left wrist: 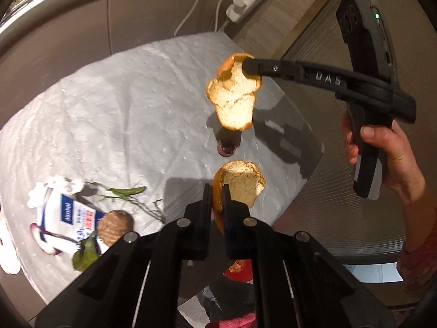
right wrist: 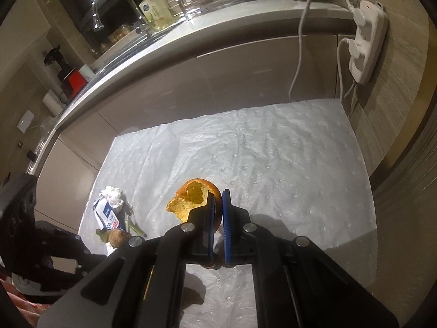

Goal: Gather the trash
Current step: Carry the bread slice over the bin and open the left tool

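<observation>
L tongs: my left gripper (left wrist: 217, 191) is pinched narrow on a torn bread piece (left wrist: 237, 183), crust edge btwn the pads, clear of the sheet.
R tongs: my right gripper (right wrist: 217, 199) is clamped narrow on the other bread piece (right wrist: 195, 199); in the left wrist view it hangs from the tips, above the sheet's right half.
Surface: white dimpled sheet (right wrist: 273, 150) laid on the floor below the counter (right wrist: 218, 27).
Still to collect: wrapper (left wrist: 68, 218) w/ crumpled tissue (left wrist: 58, 186), a round brown lump (left wrist: 114, 225), leafy stems (left wrist: 128, 194) – all bunched at the sheet's near-left corner. Small dark round thing (left wrist: 226, 146) near the sheet's right edge, under the hanging bread; can't tell what it is.
Step, I reckon: carry both breads to the bin. No bin in view, so can't tell which way.
Do it well: keep squeeze steady, no harder – soft crumb tears & drops bits. R piece is held by one corner, likely to swing, so move slow, no jerks. Keep the two pieces apart. Let go only once over the bin.
Risk: crumbs falling on the sheet = extra pickup.
</observation>
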A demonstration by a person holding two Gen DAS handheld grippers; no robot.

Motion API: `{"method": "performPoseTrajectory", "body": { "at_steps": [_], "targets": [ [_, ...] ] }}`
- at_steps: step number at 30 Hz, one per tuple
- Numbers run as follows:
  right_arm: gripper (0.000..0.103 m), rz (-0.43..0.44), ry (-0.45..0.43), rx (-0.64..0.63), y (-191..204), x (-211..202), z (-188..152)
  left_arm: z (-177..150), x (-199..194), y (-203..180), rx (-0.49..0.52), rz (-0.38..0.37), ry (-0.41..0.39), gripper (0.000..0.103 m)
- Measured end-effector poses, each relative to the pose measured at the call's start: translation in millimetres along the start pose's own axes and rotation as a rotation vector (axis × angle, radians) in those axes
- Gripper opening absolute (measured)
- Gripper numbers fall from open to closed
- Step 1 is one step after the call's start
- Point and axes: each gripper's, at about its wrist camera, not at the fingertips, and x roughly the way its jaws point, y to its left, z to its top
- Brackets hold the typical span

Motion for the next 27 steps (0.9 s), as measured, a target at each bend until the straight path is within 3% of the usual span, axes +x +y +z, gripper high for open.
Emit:
{"method": "performPoseTrajectory", "body": {
  "at_steps": [6, 11, 19, 23, 24, 27],
  "targets": [
    [0.006, 0.104, -0.027, -0.056, 74, -8, 11, -35, -93, 66, -0.081, 0.139, -0.12, 0.007],
    [0.006, 0.202, -0.038, -0.082, 147, -3, 18, -91, -141, 147, -0.209, 0.284, -0.133, 0.007],
    [0.006, 0.256, -0.026, -0.103, 244, 11, 29, -173, -110, 258, -0.323, 0.393, 0.009, 0.007],
    [0.006, 0.231, -0.01, -0.13, 282, 16, 31, -198, -72, 311, -0.391, 0.367, 0.121, 0.009],
    [0.006, 0.226, -0.007, -0.134, 289, 17, 31, -203, -64, 322, -0.409, 0.352, 0.156, 0.014],
    [0.006, 0.206, 0.002, -0.143, 309, 23, 29, -211, -50, 337, -0.405, 0.368, 0.191, 0.054]
  ]
}}
